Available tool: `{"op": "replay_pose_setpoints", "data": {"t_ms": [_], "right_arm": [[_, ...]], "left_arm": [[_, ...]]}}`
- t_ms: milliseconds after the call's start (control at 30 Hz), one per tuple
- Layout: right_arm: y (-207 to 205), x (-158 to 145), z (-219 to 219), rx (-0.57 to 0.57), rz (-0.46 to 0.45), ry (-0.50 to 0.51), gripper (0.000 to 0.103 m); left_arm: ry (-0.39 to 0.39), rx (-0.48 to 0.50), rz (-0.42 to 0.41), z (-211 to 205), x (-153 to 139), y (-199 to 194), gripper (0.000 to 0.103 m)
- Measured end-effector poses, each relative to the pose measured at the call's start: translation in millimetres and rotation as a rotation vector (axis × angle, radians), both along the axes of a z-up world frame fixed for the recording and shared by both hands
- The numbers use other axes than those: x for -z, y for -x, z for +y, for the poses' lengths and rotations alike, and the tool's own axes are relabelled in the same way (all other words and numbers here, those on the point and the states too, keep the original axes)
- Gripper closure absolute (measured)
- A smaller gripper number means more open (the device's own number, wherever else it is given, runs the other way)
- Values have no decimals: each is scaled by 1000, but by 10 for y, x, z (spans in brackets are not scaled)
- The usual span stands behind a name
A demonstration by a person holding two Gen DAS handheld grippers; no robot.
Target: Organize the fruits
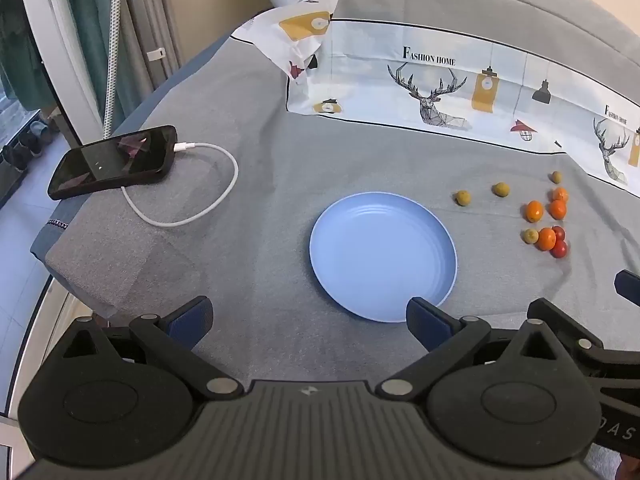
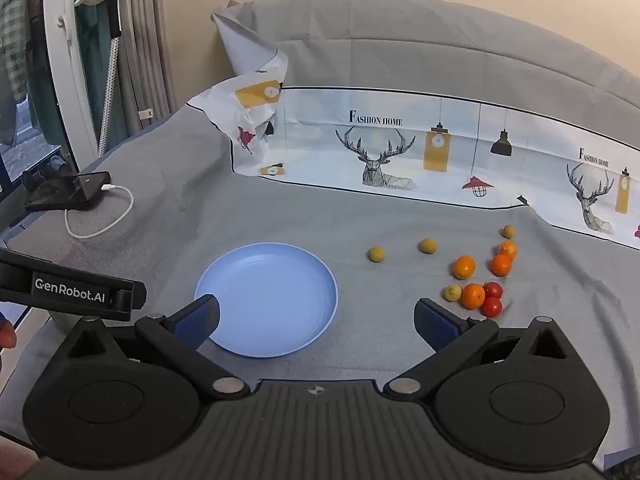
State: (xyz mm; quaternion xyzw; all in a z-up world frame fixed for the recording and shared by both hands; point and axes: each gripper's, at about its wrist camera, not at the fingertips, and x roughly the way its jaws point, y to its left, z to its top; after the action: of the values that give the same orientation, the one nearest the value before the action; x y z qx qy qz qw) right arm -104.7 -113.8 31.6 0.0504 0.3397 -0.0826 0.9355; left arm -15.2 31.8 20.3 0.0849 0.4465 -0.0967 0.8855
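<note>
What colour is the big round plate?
The plate is light blue, plain with no pattern. It shows best in the left wrist view.

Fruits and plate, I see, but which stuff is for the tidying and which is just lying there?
For the job: blue plate, four oranges, two red fruits, four small yellow-green fruits, both open grippers, left and right.

Just lying about: phone, white charging cable, deer-print sheet.

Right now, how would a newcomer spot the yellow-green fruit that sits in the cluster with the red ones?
Start at the blue plate on the grey cloth, then look right to the tight fruit cluster. The yellow-green fruit is the cluster's leftmost piece, touching an orange fruit. Its three lookalikes lie apart, farther back.
</note>
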Motion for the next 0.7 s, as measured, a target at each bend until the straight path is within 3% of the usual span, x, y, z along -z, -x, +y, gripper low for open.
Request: {"op": "replay_pose_setpoints", "data": {"t_ms": [700], "right_arm": [[-8, 14, -1, -3, -5, -9, 0]], "left_arm": [[-6, -14, 2, -2, -2, -15, 0]]}}
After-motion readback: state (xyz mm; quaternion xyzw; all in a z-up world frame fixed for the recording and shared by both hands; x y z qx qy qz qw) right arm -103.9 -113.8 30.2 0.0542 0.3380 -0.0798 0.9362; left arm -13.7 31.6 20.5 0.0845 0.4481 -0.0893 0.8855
